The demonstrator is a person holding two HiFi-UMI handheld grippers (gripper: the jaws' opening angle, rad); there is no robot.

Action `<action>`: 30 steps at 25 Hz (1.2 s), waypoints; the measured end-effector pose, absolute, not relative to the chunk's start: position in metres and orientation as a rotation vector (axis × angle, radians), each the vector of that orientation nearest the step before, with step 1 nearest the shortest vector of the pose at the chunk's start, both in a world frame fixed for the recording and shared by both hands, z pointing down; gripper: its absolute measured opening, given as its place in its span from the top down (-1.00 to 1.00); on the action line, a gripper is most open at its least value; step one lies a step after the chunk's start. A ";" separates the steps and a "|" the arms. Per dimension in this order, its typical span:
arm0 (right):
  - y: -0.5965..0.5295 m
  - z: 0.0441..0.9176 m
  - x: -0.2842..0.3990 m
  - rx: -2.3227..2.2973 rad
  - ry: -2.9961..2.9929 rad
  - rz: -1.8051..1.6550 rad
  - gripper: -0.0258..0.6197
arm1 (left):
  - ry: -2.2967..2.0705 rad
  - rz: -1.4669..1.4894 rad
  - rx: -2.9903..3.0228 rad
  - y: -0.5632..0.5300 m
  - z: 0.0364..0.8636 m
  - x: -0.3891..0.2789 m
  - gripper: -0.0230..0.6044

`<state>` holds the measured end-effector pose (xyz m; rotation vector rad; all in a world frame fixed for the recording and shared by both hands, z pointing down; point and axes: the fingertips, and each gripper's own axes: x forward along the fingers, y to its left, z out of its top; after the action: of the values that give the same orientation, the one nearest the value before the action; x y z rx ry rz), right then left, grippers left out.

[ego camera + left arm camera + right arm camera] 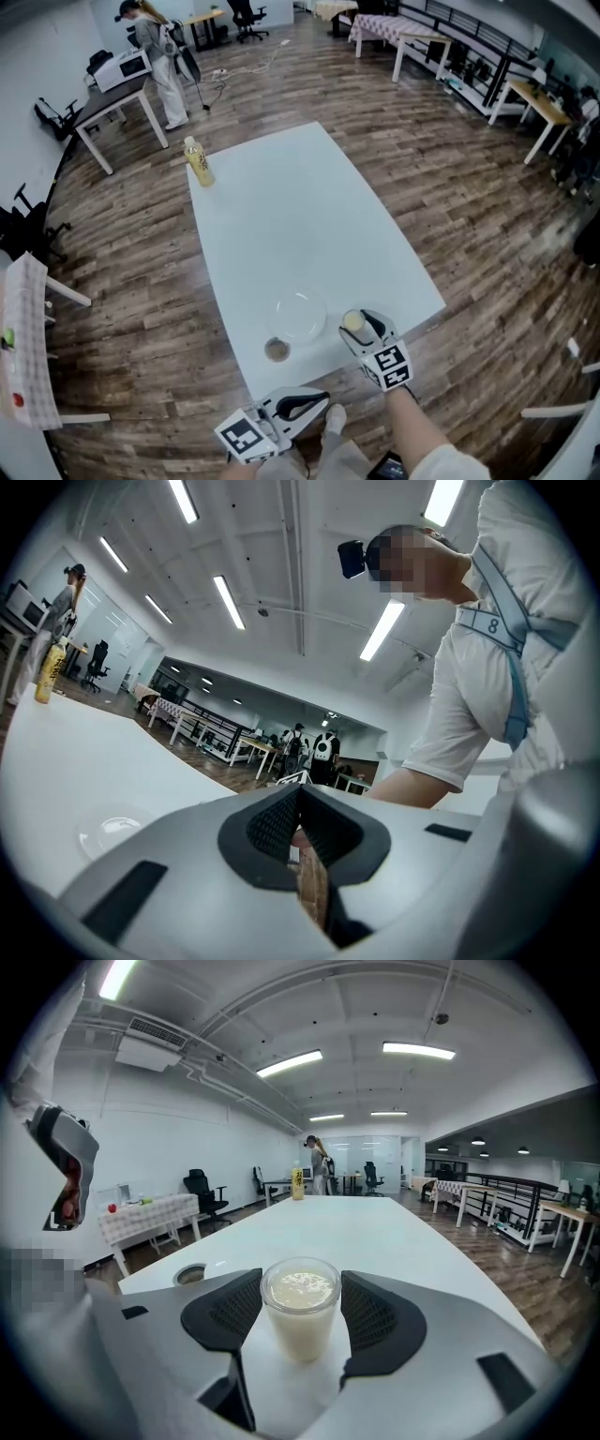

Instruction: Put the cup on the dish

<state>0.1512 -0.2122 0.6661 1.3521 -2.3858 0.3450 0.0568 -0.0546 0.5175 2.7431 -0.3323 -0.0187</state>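
— White bench [291, 216] is filling the middle of the head view, with brown wooden floor [450, 187] all round it. What are we holding?

— We are holding a hand-held gripper in each hand. The right hand-held gripper [300, 1283] is hovering over the near right corner of the bench, and its jaws are standing spread wide with the cup [300, 1326] between them.

— Are the pads squeezing it?

— They are sitting just beside the rim on either side, not clamping. The cup is clear and filled with a creamy pale liquid, and it is standing upright on the bare bench.

— And where is the dish lying?

— The dish [297, 317], clear and shallow, is lying empty near the cup, to its left in the head view and apart from it. A small round ring [277, 350] with a dark middle is sitting near the dish, toward the bench's near edge.

— What is the left one doing?

— The left hand-held gripper [309, 403] is hanging off the near edge of the bench, low in the head view. Its jaws are pressed together with nothing between them.

— Anything farther off?

— A yellow bottle [198, 161] is standing upright at the far left corner of the bench, and a person [161, 56] is standing by a desk [112, 94] at the far left of the room.
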 end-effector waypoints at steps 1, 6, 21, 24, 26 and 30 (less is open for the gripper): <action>-0.213 0.666 0.151 1.350 -2.387 0.344 0.05 | -0.333 -0.020 2.739 -0.055 0.518 0.057 0.92; -0.212 0.665 0.151 1.346 -2.383 0.354 0.05 | -0.323 -0.022 2.739 -0.053 0.518 0.058 0.92; -0.214 0.665 0.153 1.351 -2.350 0.379 0.06 | -0.340 -0.032 2.736 -0.050 0.518 0.051 0.92; -0.215 0.660 0.148 1.353 -2.352 0.368 0.09 | -0.346 -0.030 2.731 -0.050 0.517 0.048 0.92; -0.215 0.660 0.146 1.343 -2.352 0.365 0.10 | -0.352 -0.030 2.730 -0.050 0.517 0.048 0.92; -0.215 0.662 0.142 1.329 -2.351 0.358 0.11 | -0.362 -0.036 2.732 -0.049 0.516 0.047 0.92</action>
<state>0.1423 -0.2153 0.6620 1.3289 -2.3513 0.3577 0.0470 -0.0493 0.5165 2.7324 -0.3617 -0.0360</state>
